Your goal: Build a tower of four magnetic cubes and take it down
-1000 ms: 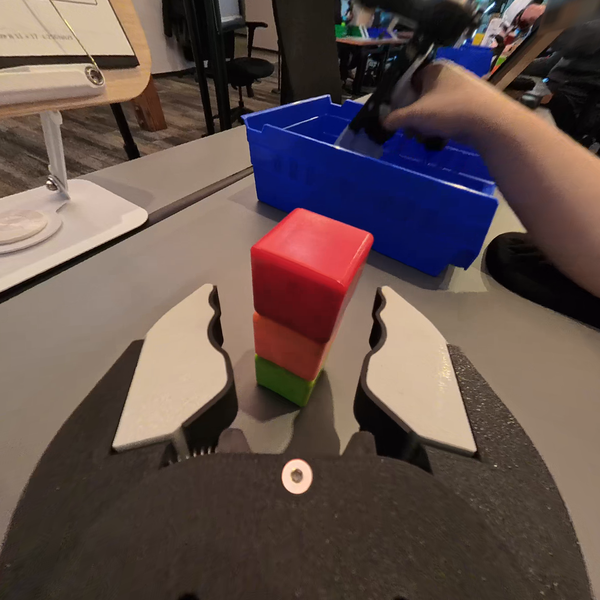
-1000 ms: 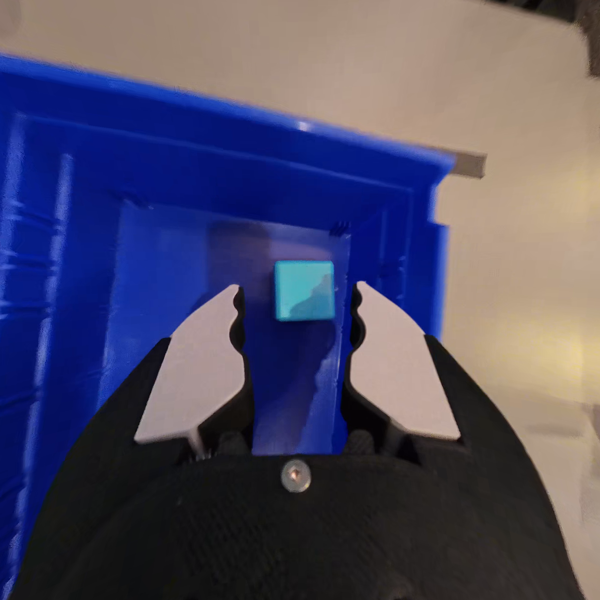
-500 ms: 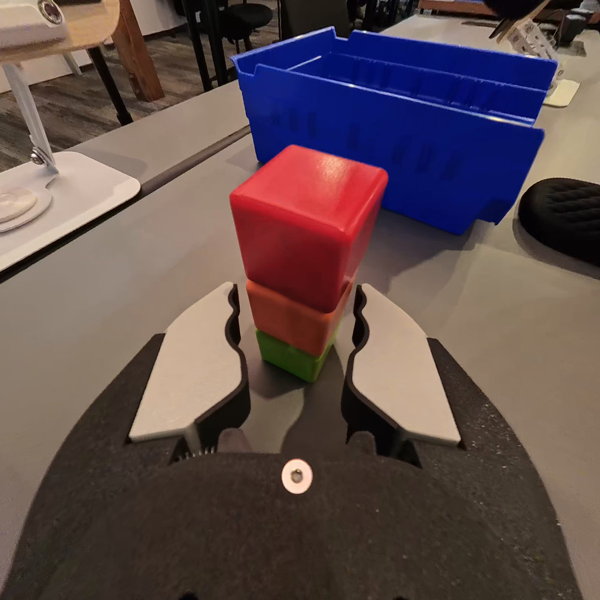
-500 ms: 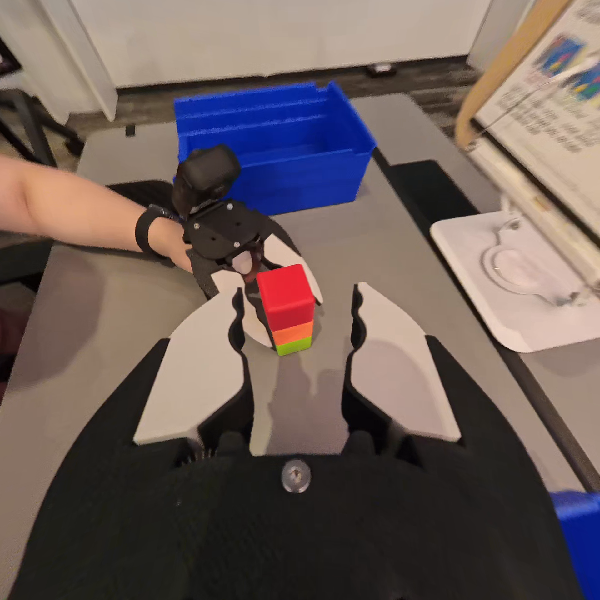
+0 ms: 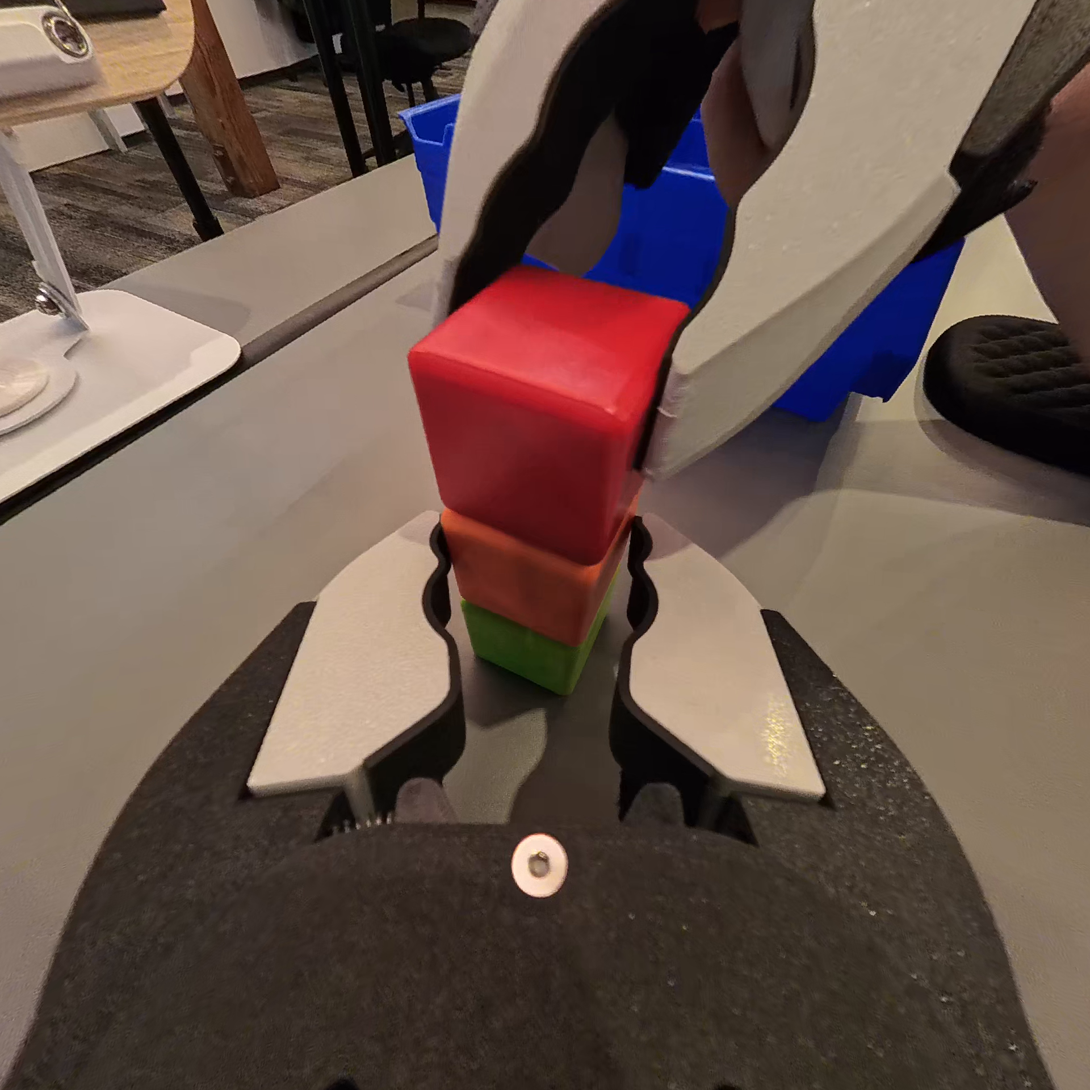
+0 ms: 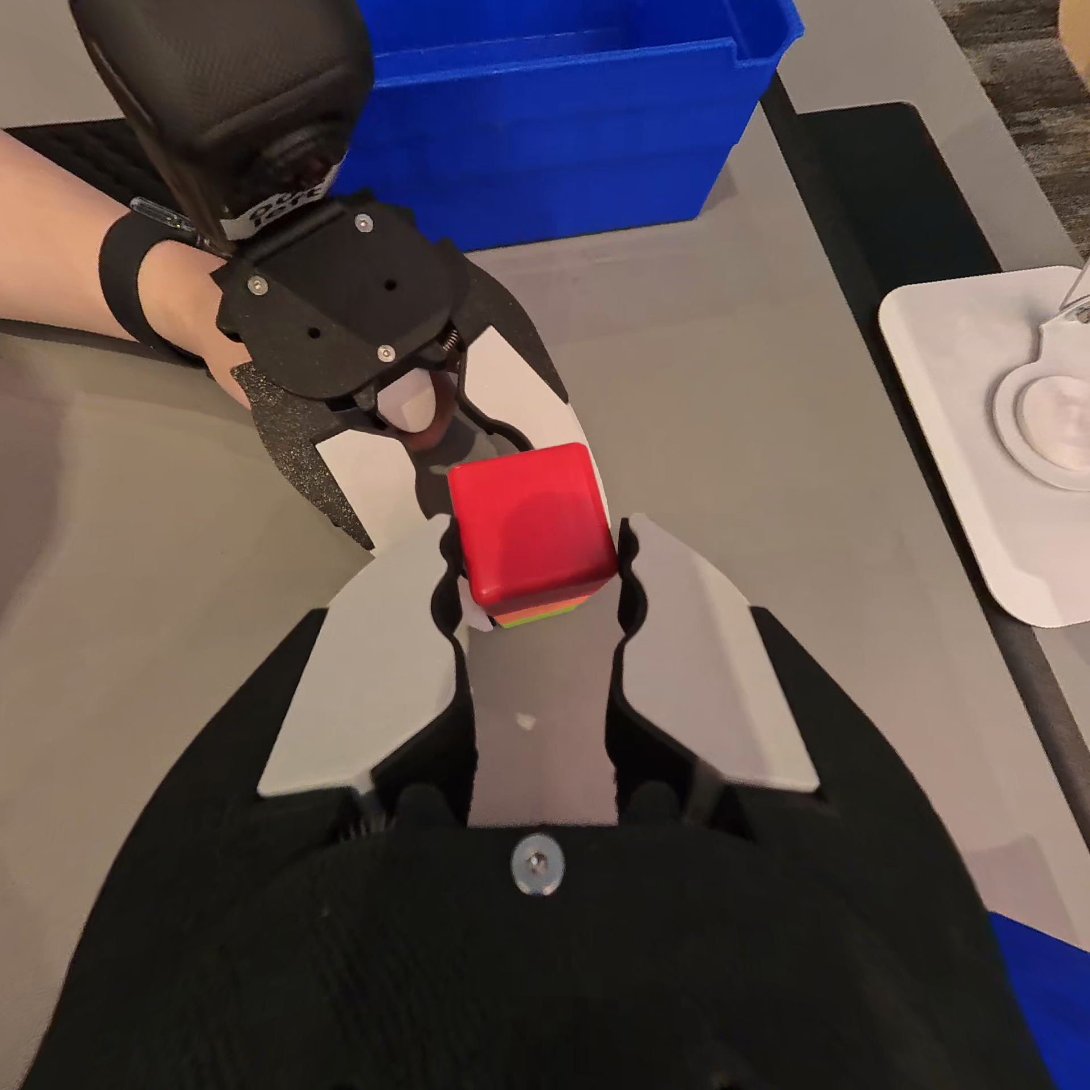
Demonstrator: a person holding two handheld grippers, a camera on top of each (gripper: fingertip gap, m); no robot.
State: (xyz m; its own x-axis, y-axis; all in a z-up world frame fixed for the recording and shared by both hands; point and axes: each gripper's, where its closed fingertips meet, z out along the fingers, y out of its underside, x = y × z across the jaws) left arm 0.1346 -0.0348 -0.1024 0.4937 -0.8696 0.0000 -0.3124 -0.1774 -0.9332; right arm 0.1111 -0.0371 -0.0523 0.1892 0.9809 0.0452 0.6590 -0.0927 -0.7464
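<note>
A tower of three cubes stands on the grey table point(image 5: 236, 531): a red cube point(image 5: 531, 413) on top, an orange cube point(image 5: 525, 578) in the middle, a green cube point(image 5: 525, 649) at the bottom. My left gripper point(image 5: 537, 531) is low at the tower, and its pads press the sides of the orange cube. My right gripper point(image 6: 534, 548) comes down from above, shut on the red cube point(image 6: 531, 531). In the left wrist view the right gripper's fingers point(image 5: 767, 295) press the red cube's sides. The left gripper's fingers point(image 6: 513, 401) also show in the right wrist view.
A blue bin point(image 5: 666, 236) stands just behind the tower and also shows in the right wrist view point(image 6: 531, 118). A white stand base point(image 6: 973, 442) lies at the right. A black pad point(image 5: 1014, 383) lies beside the bin. A person's hand point(image 6: 59, 265) holds the left gripper. One gripper's finger ends stand about 5 cm off the other's.
My right gripper left the blue bin, came down over the tower and closed on the red cube. My left gripper moved in and closed on the orange cube.
</note>
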